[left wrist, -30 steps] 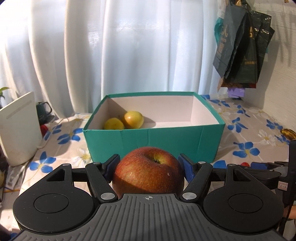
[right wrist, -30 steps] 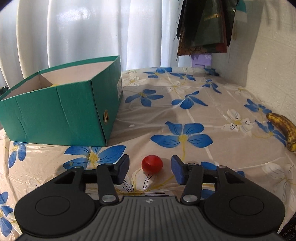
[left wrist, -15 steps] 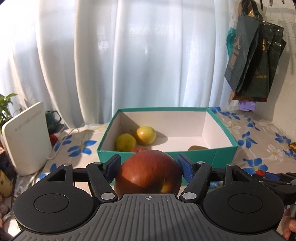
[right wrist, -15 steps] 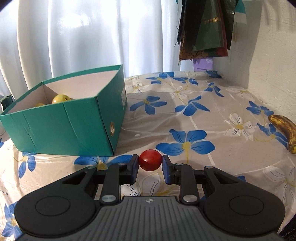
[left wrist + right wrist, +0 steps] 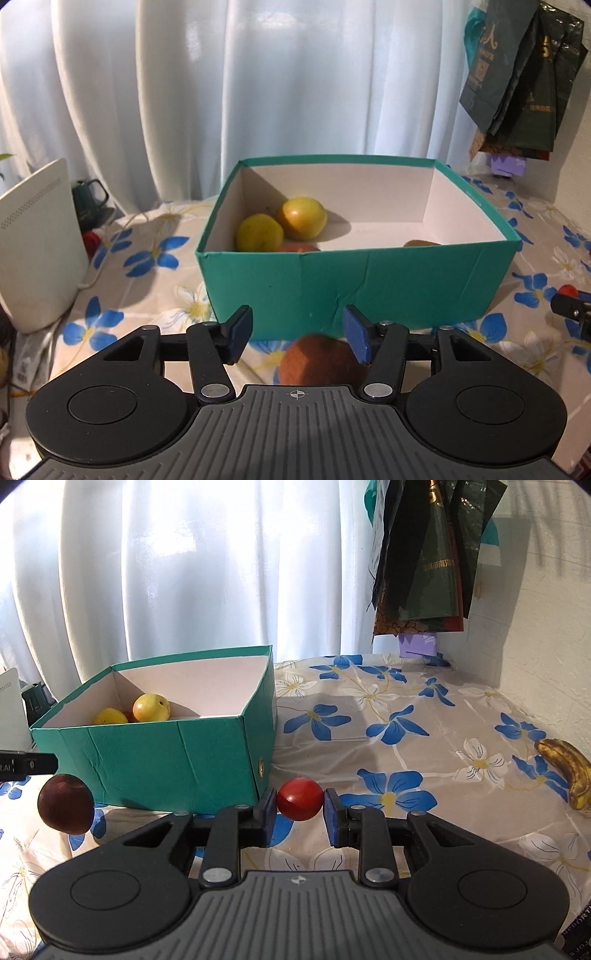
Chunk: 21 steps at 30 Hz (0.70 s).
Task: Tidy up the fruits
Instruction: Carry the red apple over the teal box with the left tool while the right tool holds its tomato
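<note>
Right gripper clamps the small red fruit; the teal box sits at ten o'clock. Left gripper (jaws just been closing, nothing between) has the apple loose at six o'clock.

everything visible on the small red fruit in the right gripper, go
The small red fruit is round, smooth and glossy, tomato-like, uniformly red with a faint highlight. It sits pinched between the right gripper's two blue-padded fingers, one pad on each side. It looks lifted clear of the floral tablecloth, just right of the green box's near corner. No stem or damage is visible.
</note>
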### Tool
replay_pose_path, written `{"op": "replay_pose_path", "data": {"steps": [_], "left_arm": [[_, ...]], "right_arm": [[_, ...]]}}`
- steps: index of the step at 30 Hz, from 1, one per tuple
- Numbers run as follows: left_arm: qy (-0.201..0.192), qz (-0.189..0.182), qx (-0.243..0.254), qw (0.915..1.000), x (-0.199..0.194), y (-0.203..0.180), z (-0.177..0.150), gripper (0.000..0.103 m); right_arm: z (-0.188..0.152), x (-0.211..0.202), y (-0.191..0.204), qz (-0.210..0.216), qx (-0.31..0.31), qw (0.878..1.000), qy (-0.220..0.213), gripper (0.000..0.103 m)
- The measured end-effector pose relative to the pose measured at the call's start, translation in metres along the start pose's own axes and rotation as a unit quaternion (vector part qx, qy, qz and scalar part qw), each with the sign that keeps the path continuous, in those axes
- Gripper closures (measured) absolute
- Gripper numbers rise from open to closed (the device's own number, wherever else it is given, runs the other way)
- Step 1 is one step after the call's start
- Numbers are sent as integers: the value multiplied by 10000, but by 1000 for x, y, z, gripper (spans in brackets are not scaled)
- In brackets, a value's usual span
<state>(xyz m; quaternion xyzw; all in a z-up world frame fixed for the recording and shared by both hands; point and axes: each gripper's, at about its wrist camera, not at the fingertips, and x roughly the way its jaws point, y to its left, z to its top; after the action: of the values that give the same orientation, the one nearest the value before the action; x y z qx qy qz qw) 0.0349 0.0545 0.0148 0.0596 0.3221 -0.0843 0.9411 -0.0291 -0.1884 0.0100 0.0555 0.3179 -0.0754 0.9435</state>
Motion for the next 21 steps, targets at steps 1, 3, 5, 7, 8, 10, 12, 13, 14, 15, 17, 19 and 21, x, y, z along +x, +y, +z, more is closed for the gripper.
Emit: {"op": "replay_pose_path", "data": {"steps": [1, 3, 5, 7, 8, 10, 12, 13, 14, 15, 17, 19, 21], "left_arm": [[-129, -2, 94, 9999, -3, 0, -3, 31], [-334, -25, 233, 9992, -6, 0, -9, 16], [-343, -116, 417, 9985, -2, -3, -14, 17], [-182, -238, 459, 9985, 6, -5, -20, 17], [-114, -303, 470, 9984, 10, -6, -23, 18], [56, -331, 491, 9982, 15, -9, -28, 19], [189, -484, 536, 9972, 14, -10, -36, 19], [237, -527, 602, 9965, 12, -11, -39, 19], [258, -595, 711, 9954, 10, -11, -44, 19], [259, -610, 798, 9946, 7, -12, -47, 19], [319, -623, 909, 9934, 10, -14, -52, 20], [433, -695, 841, 9931, 16, -14, -52, 23], [485, -756, 800, 9927, 19, -14, -52, 27]], "right_arm": [[0, 1, 0, -23, 23, 10000, 20, 77], [3, 1, 0, -59, 53, 10000, -3, 77], [8, 0, 1, -64, 78, 9999, -64, 77], [12, 1, 4, -41, 53, 9999, -112, 77], [14, 2, 6, -31, 40, 9999, -135, 77], [17, 2, 8, -14, 48, 9998, -183, 77], [20, 2, 9, -13, 67, 9998, -208, 77], [22, 2, 9, -16, 71, 9997, -216, 77], [23, 2, 10, -24, 67, 9997, -223, 77], [24, 1, 10, -42, 63, 9997, -238, 77], [25, 0, 9, -82, 80, 9996, -261, 77], [25, 0, 8, -98, 107, 9996, -261, 77], [27, 1, 8, -122, 121, 9995, -262, 77]]}}
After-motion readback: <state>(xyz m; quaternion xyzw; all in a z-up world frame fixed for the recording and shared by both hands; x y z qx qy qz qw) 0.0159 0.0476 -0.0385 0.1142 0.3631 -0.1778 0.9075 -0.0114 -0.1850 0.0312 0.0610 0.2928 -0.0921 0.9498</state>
